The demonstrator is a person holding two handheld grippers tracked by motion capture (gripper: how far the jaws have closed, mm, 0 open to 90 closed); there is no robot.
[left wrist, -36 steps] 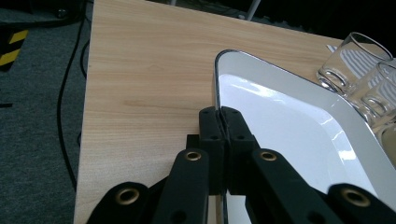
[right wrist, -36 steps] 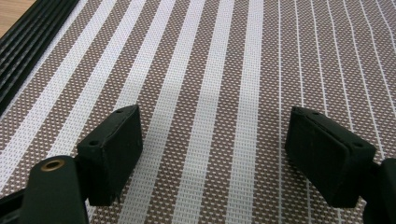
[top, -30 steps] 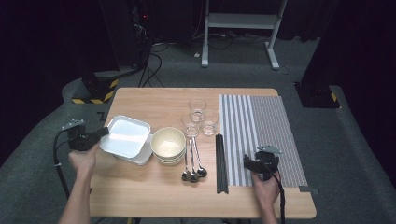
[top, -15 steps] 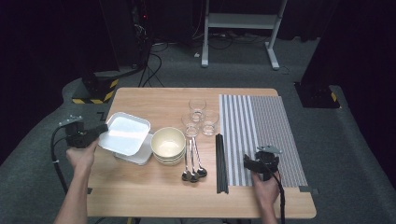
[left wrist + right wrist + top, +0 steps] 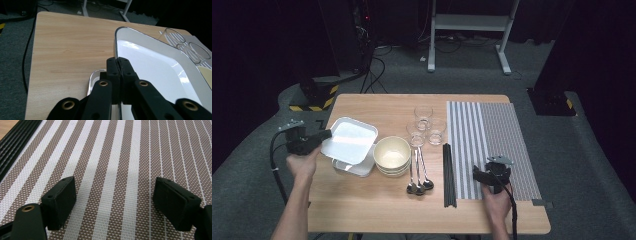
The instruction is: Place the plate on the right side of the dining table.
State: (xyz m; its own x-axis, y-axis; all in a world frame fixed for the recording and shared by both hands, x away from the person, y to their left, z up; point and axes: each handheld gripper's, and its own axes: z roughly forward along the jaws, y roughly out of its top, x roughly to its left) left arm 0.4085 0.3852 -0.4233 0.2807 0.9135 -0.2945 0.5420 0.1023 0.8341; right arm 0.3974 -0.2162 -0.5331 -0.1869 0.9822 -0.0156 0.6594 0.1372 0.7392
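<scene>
While the left tool (image 5: pixel 323 136) stays clenched on the left rim of the top white tray (image 5: pixel 352 140), tilting it off the stack beneath so it can lift free, bowls (image 5: pixel 392 155) sit just right; far right, the right tool (image 5: pixel 113 202) rests released over the striped mat (image 5: pixel 497 135)

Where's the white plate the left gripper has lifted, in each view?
High view: the white plate is left of centre, tilted, its left rim in the left gripper, above a second plate.
Left gripper view: right half, rim pinched between the fingers.
Right gripper view: not in it; striped mat there.
Shared landmark: the glasses.
</scene>
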